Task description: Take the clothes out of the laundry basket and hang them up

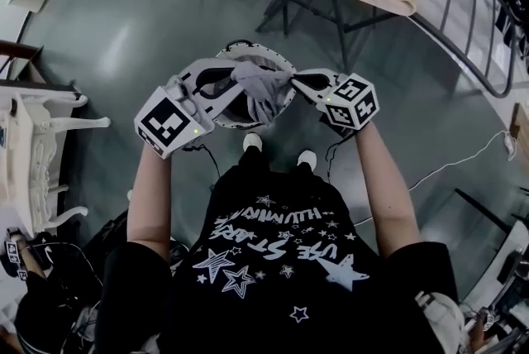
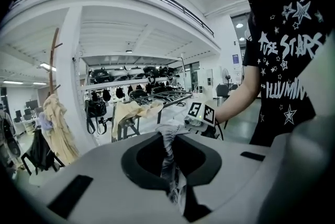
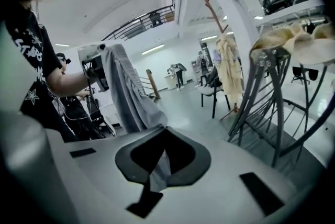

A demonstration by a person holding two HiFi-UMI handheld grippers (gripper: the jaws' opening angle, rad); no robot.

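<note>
Your left hand-held gripper (image 2: 171, 168) is clamped shut on a grey garment (image 1: 261, 96). The cloth runs as a twisted strip through the dark gap between its jaws. Your right hand-held gripper (image 3: 157, 173) is closed on the same garment, with a narrow fold pinched between its jaws. You hold the two close together at about the same height, jaws turned toward each other. The garment is bunched between them, with a fold drooping from the middle. In the right gripper view the cloth falls from the left one in a long grey drape.

In the head view the white laundry basket (image 1: 279, 60) stands on the floor (image 1: 124, 38) directly under the garment, its perforated rim showing round the cloth. You cannot tell from here whether the drooping fold touches the basket. Your white shoes (image 1: 253, 142) are just on your side of it.

Farther out, ahead and to your right, a dark drying rack (image 3: 276, 113) carries a beige cloth (image 3: 285, 40) draped over its top. Beyond it a wooden coat stand (image 3: 213, 13) has a pale garment (image 3: 229, 68) hung on it, with a dark chair (image 3: 209, 91) near its foot. A white cable (image 1: 450, 165) trails across the floor at your right.
</note>
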